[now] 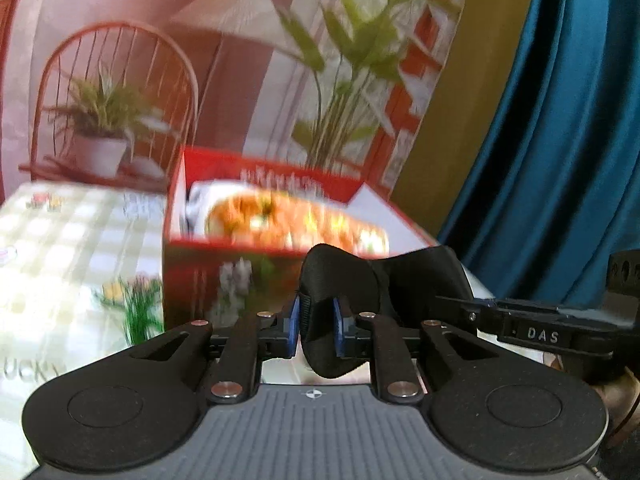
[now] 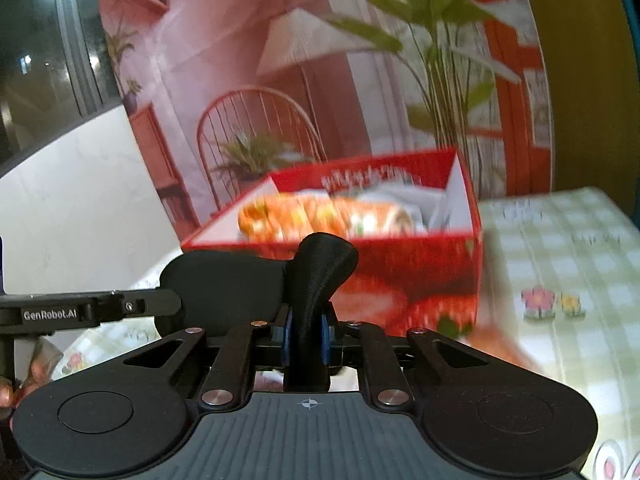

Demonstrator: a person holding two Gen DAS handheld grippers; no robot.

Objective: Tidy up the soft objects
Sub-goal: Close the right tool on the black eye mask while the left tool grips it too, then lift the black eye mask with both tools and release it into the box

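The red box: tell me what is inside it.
Inside the red box lies a rolled orange patterned cloth, with something white beside it. Blur hides detail, and the box floor beneath them is covered.

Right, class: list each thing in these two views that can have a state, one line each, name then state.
left gripper: shut on one end of the black cloth.
right gripper: shut on the other end of the cloth.
black cloth: held between both grippers, in front of the box.
red box: open, with an orange patterned roll inside.
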